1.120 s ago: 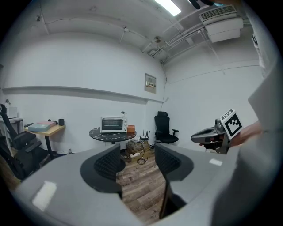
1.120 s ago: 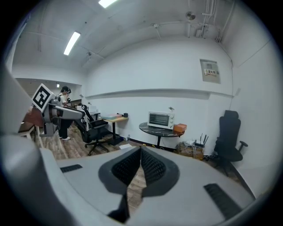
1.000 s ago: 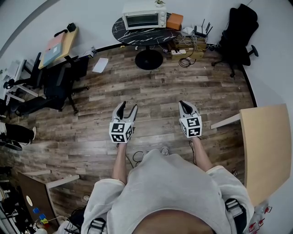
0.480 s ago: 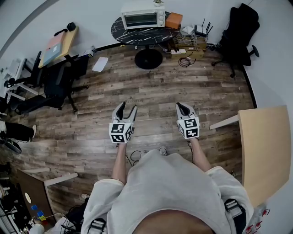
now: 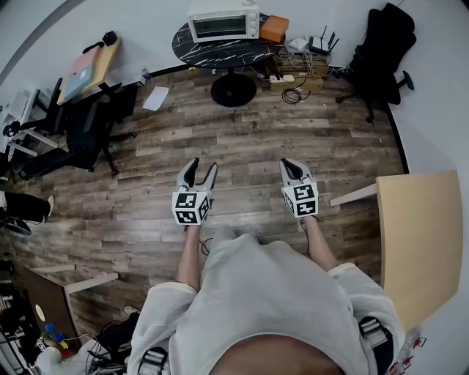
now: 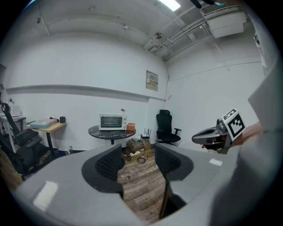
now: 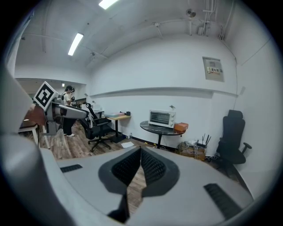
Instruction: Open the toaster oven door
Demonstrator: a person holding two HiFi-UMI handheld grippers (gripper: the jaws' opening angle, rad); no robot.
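I hold both tools in front of my body, over the wooden floor [image 5: 293, 139], and nothing is in either of them. The left gripper [image 5: 202, 167] is released: in its own view the two dark pads [image 6: 108, 164] stand apart and only floor boards show between them. The right gripper [image 5: 288, 165] is clenched, its pads [image 7: 152, 167] meet at the tips with nothing between. The toaster oven [image 5: 223, 20] is well apart from both tools, at about 12 o'clock from me, against the far wall. It stands on a round black table [image 5: 220, 50], and its glass door faces me and looks closed. An orange box [image 5: 275, 28] sits just beside the oven, at its 3 o'clock, on the same table. A black office chair [image 5: 381, 51] is at my 2 o'clock near the wall, and a light wooden table [image 5: 421, 242] is near me at 3 o'clock. A desk [image 5: 84, 66] is at my 10 o'clock.
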